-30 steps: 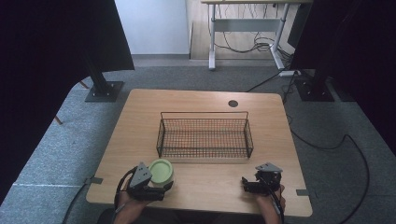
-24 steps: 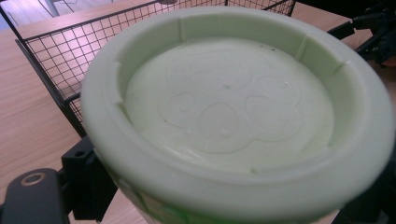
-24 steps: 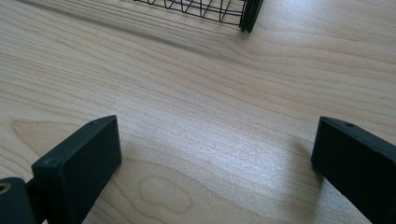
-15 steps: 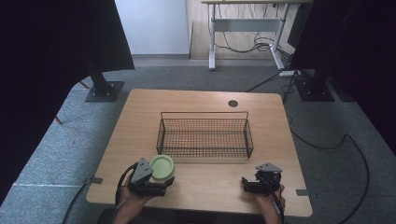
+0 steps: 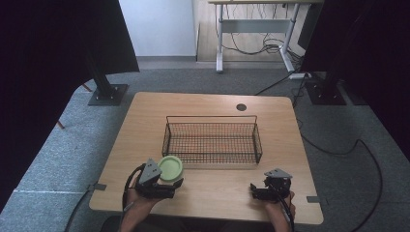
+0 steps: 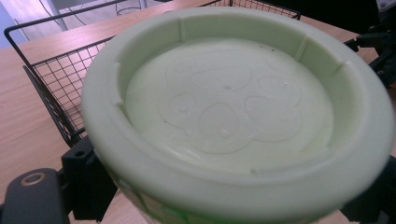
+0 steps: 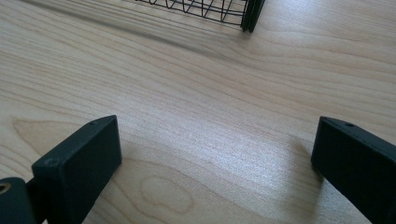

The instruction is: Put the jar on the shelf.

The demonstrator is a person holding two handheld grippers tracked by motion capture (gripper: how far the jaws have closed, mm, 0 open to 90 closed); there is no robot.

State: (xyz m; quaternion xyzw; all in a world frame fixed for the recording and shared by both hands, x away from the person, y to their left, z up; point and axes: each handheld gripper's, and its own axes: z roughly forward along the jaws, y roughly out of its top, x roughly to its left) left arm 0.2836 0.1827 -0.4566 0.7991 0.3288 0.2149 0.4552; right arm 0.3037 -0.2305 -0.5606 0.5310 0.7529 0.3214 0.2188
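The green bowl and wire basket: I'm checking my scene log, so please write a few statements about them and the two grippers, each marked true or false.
1. The left gripper holds a pale green bowl. True.
2. The bowl lies inside the wire basket. False: it is in front of the basket, near its left corner.
3. The right gripper grips a cup. False: its fingers stand open over bare table.
4. The basket is empty. True.

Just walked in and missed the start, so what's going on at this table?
A person at a wooden table holds a gripper in each hand. The left gripper is shut on a pale green round dish, held just in front of an empty black wire basket. The right gripper sits low at the table's near edge, jaws wide open with nothing between them.
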